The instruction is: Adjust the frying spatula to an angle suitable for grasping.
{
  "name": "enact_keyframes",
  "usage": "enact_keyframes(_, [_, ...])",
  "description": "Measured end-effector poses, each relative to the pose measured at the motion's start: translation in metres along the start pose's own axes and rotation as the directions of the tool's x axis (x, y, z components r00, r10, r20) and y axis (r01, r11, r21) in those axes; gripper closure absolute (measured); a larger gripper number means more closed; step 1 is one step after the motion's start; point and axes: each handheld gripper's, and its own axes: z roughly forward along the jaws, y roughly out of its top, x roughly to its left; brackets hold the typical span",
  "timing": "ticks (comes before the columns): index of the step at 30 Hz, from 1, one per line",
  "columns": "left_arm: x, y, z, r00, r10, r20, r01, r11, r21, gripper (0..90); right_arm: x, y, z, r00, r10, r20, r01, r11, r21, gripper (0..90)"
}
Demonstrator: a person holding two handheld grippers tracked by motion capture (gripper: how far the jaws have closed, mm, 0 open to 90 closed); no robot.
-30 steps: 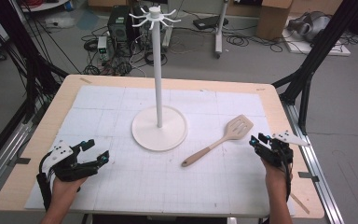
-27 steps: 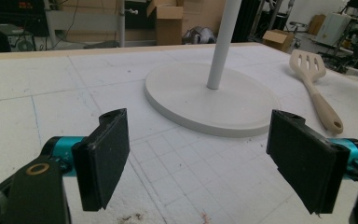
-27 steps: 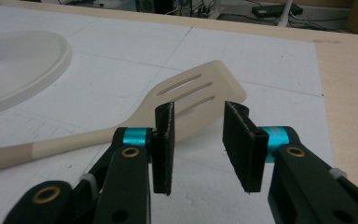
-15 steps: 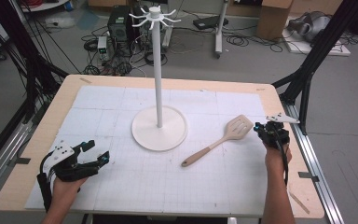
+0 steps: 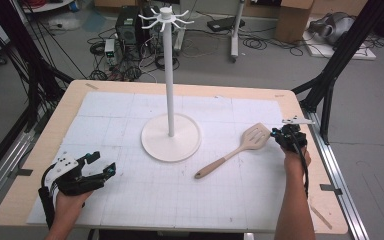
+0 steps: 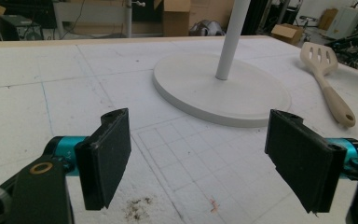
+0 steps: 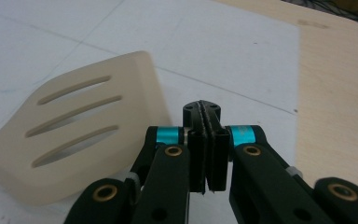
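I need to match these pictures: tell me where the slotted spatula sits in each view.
High view: spatula right of centre, beside the right gripper.
Left gripper view: upper right.
Right gripper view: blade at left.
Shared landmark: the white gridded mat.

We've got a white stand (image 5: 170, 136) mid-desk (image 5: 30, 185), with a beige slotted spatula (image 5: 240, 148) lying at its 4 o'clock. The right gripper (image 5: 279, 135), jaws pressed together, sits just beside the spatula's blade at 3 o'clock. The left gripper (image 5: 100, 166), jaws spread, rests at the stand's 8 o'clock.
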Motion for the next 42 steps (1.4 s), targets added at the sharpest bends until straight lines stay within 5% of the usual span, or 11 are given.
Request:
enact_keyframes(21, [0.001, 0.0, 0.001, 0.9999, 0.001, -0.01, -0.001, 1.0, 0.007, 23.7, 0.019, -0.012, -0.018, 0.9933, -0.043, -0.107, 0.042, 0.999, -0.013, 89.3])
enact_keyframes(42, [0.001, 0.0, 0.003, 0.9998, -0.005, 0.017, 0.005, 0.9999, 0.015, 28.5, 0.074, -0.021, -0.04, 0.9789, -0.053, -0.197, 0.039, 0.996, -0.075, 89.2])
